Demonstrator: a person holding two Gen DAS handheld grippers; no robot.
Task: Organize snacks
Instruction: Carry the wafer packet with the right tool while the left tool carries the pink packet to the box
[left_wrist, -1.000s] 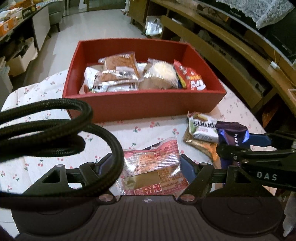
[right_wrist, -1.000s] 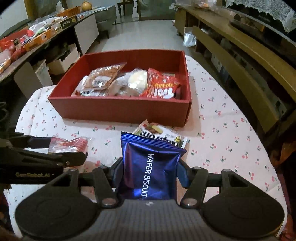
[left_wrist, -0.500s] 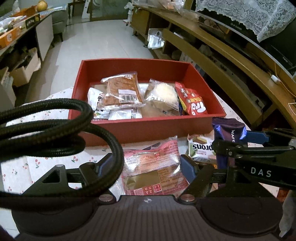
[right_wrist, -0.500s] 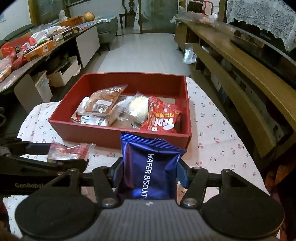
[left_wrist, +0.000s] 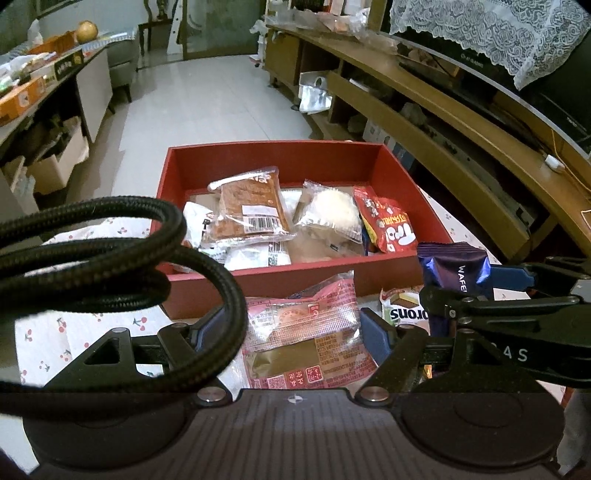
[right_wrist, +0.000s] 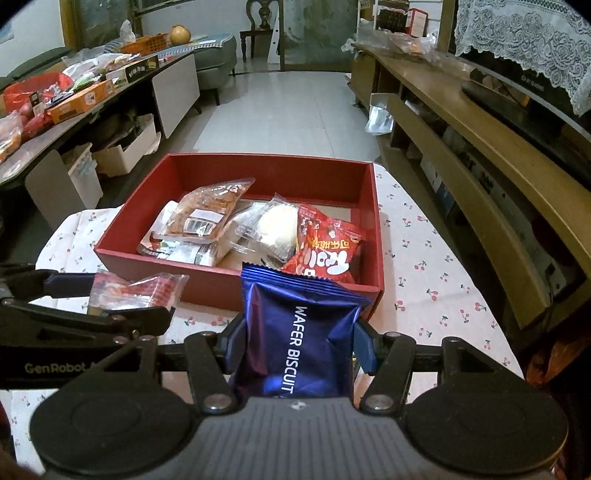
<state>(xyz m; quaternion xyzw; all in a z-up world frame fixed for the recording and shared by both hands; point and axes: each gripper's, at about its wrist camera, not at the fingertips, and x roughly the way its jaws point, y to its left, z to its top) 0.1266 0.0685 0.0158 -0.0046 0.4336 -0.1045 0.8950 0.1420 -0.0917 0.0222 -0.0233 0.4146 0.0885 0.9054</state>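
Note:
A red box (left_wrist: 275, 282) (right_wrist: 369, 177) on the cherry-print tablecloth holds several snack packets. My left gripper (left_wrist: 291, 332) is shut on a pink-and-clear cake packet (left_wrist: 306, 336), held above the table just short of the box's near wall; the packet also shows in the right wrist view (right_wrist: 136, 290). My right gripper (right_wrist: 299, 347) is shut on a blue wafer biscuit packet (right_wrist: 299, 332), held upright before the box's near right corner; it also shows in the left wrist view (left_wrist: 456, 269). A green-and-white snack packet (left_wrist: 404, 310) lies on the table below.
A black braided cable (left_wrist: 110, 258) loops across the left of the left wrist view. A long wooden shelf unit (right_wrist: 480, 155) runs along the right. A cluttered counter (right_wrist: 74, 96) stands at the far left. The tablecloth (right_wrist: 436, 266) extends right of the box.
Both grippers have risen and drawn back with their packets held, so the box now sits lower and farther away in both views. The snacks in the box have not moved.

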